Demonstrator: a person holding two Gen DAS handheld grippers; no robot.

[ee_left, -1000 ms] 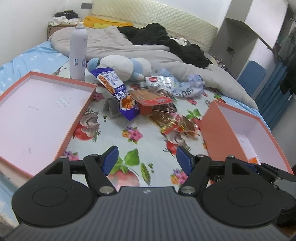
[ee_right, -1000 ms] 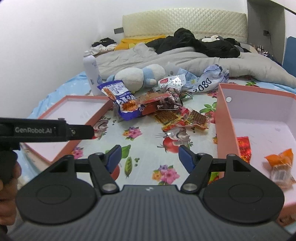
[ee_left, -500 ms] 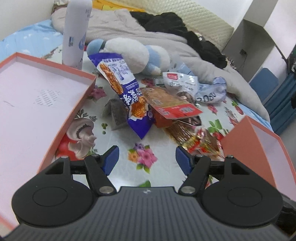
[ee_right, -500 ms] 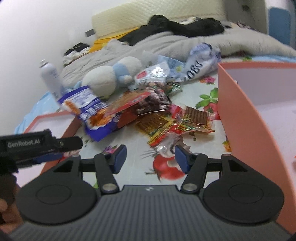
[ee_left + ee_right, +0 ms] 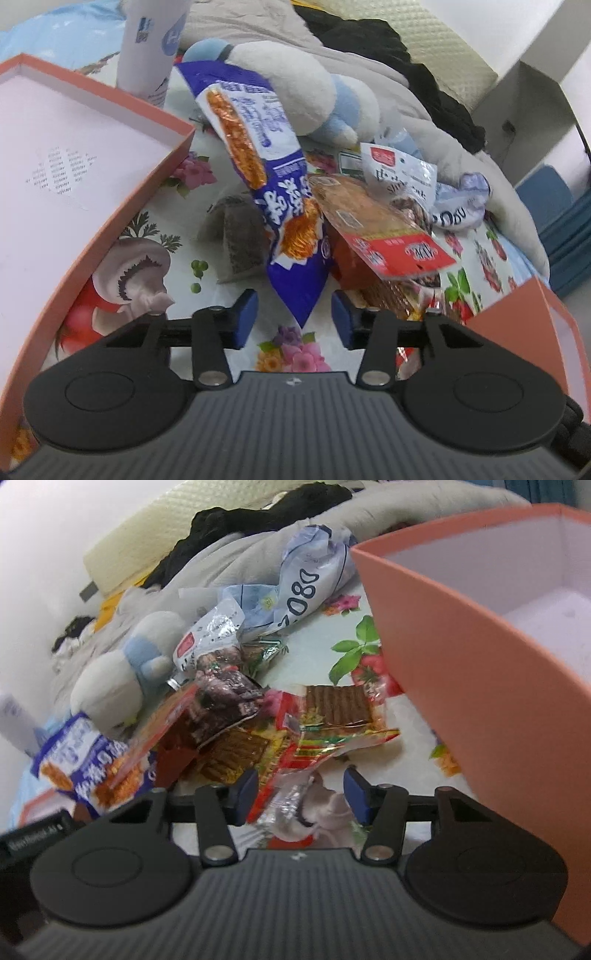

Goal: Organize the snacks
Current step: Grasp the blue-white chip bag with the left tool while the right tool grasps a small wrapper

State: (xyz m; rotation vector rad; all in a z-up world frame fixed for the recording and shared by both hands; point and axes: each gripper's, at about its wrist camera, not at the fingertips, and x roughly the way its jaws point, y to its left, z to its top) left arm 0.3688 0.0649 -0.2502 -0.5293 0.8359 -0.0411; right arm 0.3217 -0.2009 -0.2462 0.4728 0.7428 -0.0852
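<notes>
A pile of snack packets lies on the flowered bedsheet. In the left wrist view my left gripper (image 5: 294,315) is open, its blue pads either side of the lower tip of a purple snack bag (image 5: 273,199); an orange-red packet (image 5: 373,225) lies just right of it. In the right wrist view my right gripper (image 5: 301,795) is open over the crinkled end of a red-yellow packet (image 5: 332,720) of brown strips. The purple bag (image 5: 81,764) shows at the left. Neither gripper holds anything.
An orange box lid (image 5: 122,206) with a pale inside lies at the left. A deeper orange box (image 5: 480,672) stands at the right. A white-blue plush toy (image 5: 295,92), a white bottle (image 5: 155,37) and a grey duvet lie behind the pile.
Both grippers have moved forward and down into the snack pile and their jaws have narrowed a little. The left one now straddles the purple bag's tip, the right one the red-yellow packet's end.
</notes>
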